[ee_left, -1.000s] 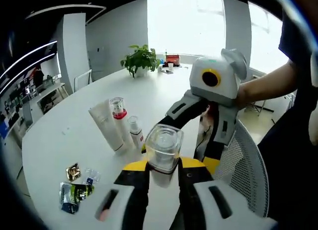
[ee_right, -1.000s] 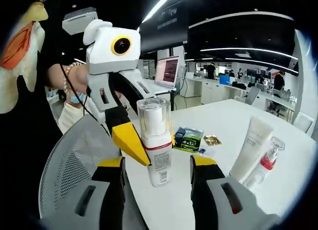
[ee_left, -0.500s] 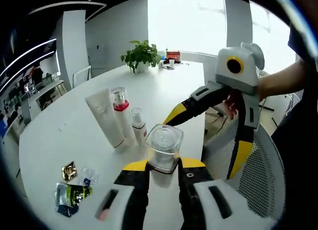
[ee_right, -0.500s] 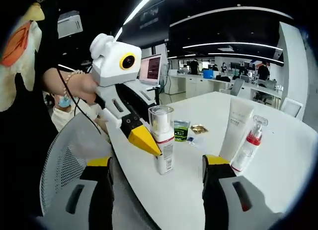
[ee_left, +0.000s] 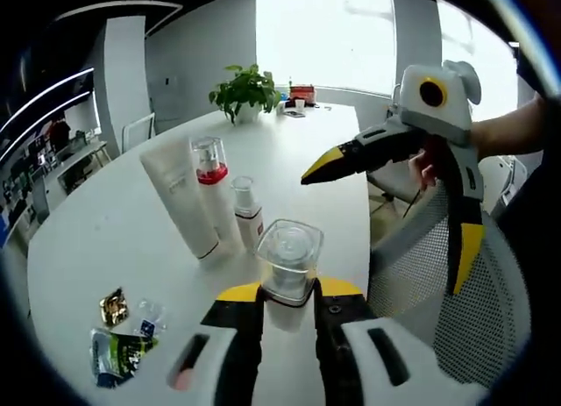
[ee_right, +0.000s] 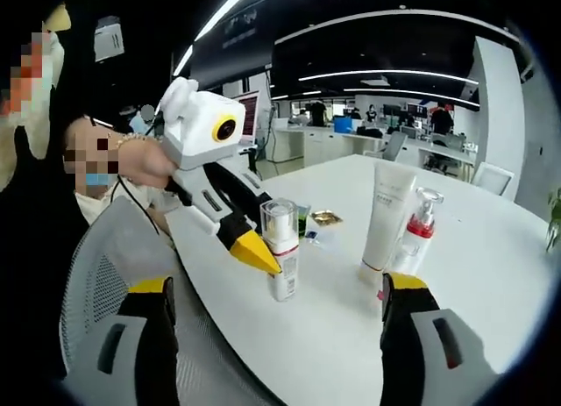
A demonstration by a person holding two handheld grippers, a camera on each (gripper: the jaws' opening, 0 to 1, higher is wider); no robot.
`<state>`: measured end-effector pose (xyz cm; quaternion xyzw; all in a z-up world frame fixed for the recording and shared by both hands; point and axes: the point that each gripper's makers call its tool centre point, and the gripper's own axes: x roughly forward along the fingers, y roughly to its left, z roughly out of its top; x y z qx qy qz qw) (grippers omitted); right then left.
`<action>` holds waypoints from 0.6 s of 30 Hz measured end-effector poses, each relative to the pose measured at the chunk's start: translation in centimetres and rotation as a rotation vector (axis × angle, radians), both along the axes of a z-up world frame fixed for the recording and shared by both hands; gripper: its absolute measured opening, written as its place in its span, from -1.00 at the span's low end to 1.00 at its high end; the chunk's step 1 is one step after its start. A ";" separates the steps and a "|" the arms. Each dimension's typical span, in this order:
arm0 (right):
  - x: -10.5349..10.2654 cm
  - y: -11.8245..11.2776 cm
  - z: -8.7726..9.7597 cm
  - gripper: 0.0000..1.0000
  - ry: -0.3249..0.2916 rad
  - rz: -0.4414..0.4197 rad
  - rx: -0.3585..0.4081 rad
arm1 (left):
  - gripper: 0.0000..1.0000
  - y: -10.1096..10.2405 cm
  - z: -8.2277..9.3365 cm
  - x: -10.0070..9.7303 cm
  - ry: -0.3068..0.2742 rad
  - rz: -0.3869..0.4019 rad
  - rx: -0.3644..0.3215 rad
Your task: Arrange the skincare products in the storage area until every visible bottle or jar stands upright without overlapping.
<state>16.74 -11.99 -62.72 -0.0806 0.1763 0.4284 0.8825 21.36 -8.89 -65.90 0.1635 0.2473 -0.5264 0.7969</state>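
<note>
Clear plastic cap, glossy table, prob. foil sachets

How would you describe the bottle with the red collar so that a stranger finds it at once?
On the round white table, three containers stand close together. The bottle with the red collar is the middle one, between a taller white tube and a shorter pump bottle. It alone has a clear cap above a red band.

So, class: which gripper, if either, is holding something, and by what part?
The left gripper holds the clear-capped pump bottle by its body, below the cap. The right gripper is open, holding nothing.
</note>
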 end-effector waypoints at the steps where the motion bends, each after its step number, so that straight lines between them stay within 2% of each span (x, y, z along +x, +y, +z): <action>1: 0.1 -0.1 0.0 0.99 -0.001 -0.005 -0.003 | -0.59 0.0 -0.1 0.2 0.001 0.001 -0.003; 12: 0.9 -1.2 -0.1 0.99 0.005 -0.073 0.013 | -0.59 -0.4 -1.8 2.3 -0.014 -0.011 0.009; 18: 1.1 -1.5 -0.2 0.99 0.011 -0.090 0.020 | -0.59 -1.0 -2.4 3.9 0.000 0.001 -0.001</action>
